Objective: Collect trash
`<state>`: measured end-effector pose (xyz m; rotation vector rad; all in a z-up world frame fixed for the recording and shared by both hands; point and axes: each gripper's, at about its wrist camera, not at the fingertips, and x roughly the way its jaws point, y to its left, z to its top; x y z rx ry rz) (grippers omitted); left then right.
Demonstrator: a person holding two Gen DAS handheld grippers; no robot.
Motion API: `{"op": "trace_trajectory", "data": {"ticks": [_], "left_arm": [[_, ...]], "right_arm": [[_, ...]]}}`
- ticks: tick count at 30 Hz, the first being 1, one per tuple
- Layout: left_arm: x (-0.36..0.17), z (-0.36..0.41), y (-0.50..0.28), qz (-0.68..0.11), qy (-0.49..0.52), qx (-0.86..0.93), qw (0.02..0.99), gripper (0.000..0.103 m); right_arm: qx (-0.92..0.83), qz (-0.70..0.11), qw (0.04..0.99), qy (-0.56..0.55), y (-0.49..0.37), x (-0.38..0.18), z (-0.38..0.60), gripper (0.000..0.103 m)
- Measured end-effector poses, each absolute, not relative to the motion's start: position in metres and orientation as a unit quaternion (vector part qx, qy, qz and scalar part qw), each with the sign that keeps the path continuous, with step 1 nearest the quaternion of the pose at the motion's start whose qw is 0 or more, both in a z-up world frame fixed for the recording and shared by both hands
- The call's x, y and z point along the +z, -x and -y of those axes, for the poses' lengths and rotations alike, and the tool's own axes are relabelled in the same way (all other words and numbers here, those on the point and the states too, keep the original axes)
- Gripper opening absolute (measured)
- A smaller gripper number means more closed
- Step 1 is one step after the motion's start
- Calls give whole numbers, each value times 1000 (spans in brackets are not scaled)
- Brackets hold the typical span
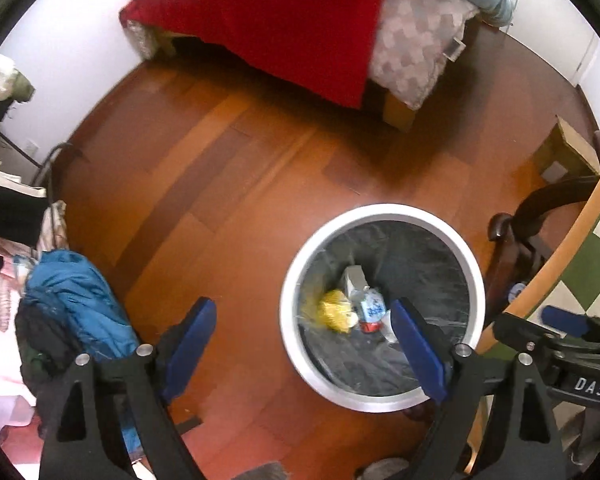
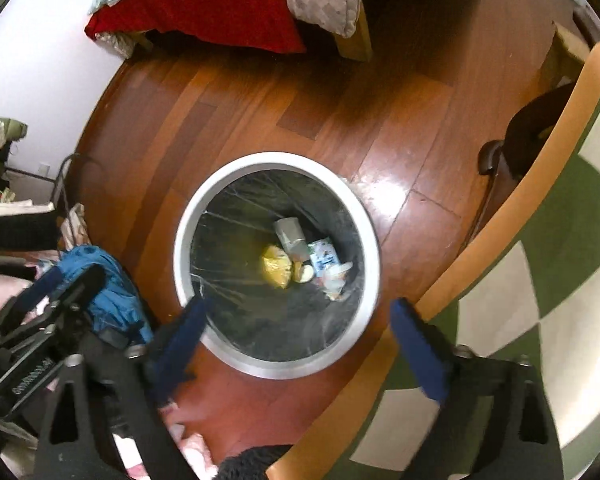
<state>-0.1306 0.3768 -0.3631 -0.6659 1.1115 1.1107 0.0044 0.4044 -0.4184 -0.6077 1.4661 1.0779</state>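
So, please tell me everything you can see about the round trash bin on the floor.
The trash bin is round, with a thick white or pale grey rim, and stands upright on the reddish wooden floor. A dark, glossy, wrinkled plastic liner covers its inside. It is open, with no lid in view. At the bottom lie a yellow crumpled wrapper, a pale carton and a small printed packet. A table edge is close beside it. Neither pair of tongs touches it.
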Motion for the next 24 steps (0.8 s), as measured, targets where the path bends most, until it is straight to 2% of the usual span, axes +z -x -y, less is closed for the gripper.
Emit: {"op": "trace_trajectory", "data": {"ticks": [1, 2, 11, 24], "left_arm": [[-360, -375, 133, -491, 286, 497, 656, 99], [-357, -374, 135, -490, 279, 500, 657, 101], [-324, -360, 149, -472, 254, 524, 662, 101], [-259, -322, 158, -432, 235, 534, 687, 101]], "right_arm": [[458, -616, 580, 273, -3, -413, -402, 102], [456, -608, 585, 283, -1, -409, -402, 102], [463, -570, 604, 309, 8, -367, -389, 103], [496, -531, 629, 277, 14, -280, -342, 103]]}}
